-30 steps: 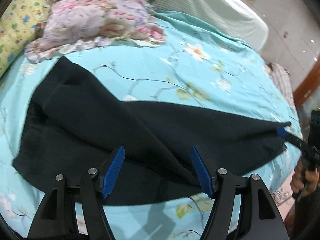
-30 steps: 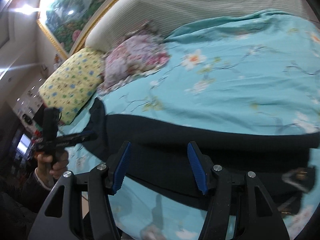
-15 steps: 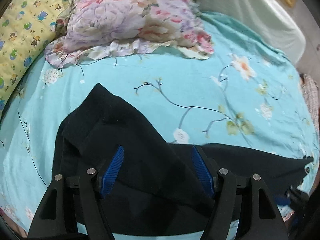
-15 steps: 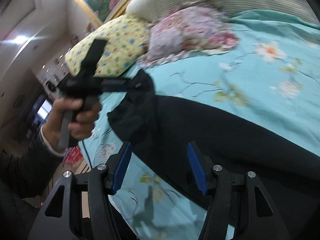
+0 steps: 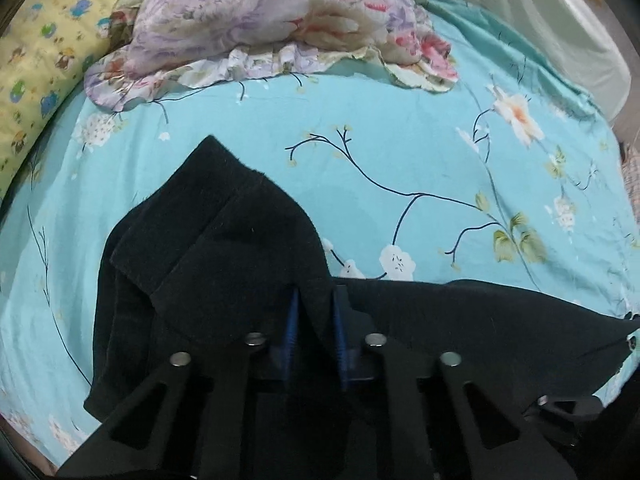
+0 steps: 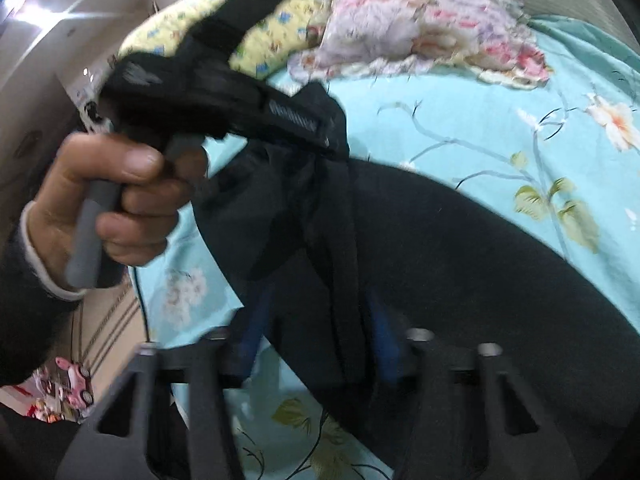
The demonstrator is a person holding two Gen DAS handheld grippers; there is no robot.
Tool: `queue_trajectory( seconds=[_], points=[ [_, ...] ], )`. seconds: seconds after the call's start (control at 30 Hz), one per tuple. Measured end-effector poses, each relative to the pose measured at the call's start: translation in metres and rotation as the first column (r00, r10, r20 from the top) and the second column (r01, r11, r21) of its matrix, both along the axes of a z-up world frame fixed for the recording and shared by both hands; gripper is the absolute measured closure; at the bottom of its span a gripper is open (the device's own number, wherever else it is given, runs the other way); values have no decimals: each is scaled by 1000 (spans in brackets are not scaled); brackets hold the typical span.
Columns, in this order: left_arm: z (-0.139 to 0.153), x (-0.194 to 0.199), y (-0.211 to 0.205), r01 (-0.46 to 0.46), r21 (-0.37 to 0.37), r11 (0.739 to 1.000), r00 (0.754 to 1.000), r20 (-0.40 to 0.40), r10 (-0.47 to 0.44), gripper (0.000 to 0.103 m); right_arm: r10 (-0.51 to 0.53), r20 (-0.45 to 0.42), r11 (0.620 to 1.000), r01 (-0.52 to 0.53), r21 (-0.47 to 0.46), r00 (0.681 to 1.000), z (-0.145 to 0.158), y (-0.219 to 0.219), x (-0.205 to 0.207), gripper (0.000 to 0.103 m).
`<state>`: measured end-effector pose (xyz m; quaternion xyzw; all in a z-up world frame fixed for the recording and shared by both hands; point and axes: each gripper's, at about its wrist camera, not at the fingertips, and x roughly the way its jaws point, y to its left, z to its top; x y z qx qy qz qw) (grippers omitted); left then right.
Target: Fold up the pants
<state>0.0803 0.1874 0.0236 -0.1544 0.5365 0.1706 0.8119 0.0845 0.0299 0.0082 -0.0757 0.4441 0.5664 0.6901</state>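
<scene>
Black pants [image 5: 224, 240] lie on the turquoise sheet [image 5: 400, 128]. Left gripper [image 5: 314, 320], jaws just closed, pinches a fold at six o'clock; right gripper [image 6: 316, 320], closing, pinches bunched cloth. Floral pillow [image 5: 260, 20] at twelve.

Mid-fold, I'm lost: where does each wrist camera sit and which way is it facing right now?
Left wrist: on the left gripper, facing steeply down at the pants it pinches; its own fingers show.
Right wrist: on the right gripper, jaws just closing around pants; the left hand shows.
Shared: pants, sheet, floral pillow.
</scene>
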Motion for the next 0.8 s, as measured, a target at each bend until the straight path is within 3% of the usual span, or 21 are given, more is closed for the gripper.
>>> queue_trajectory(
  seconds=[0.07, 0.17, 0.47, 0.53, 0.7, 0.8],
  points=[
    [5, -12, 2, -16, -30, 999, 999, 45, 17, 95, 12, 17, 1000, -11, -26, 1000, -4, 3, -5, 89],
    [19, -37, 6, -41, -90, 995, 987, 149, 54, 95, 17, 36, 1000, -16, -22, 999, -1, 0, -9, 95],
    [37, -122, 17, -123, -222, 967, 923, 333, 194, 97, 54, 100, 999, -54, 0, 993, 24, -11, -26, 96],
    [35, -140, 19, -146, -244, 959, 911, 344, 226, 97, 72, 111, 997, -73, 2, 991, 28, -14, -33, 102],
    [21, -166, 23, -171, -296, 940, 888, 366, 277, 98, 99, 159, 995, -94, -34, 982, 29, -12, -45, 103],
    [12, -174, 25, -178, -316, 932, 885, 362, 292, 98, 103, 128, 994, -98, -49, 986, 23, -8, -45, 103]
  ],
)
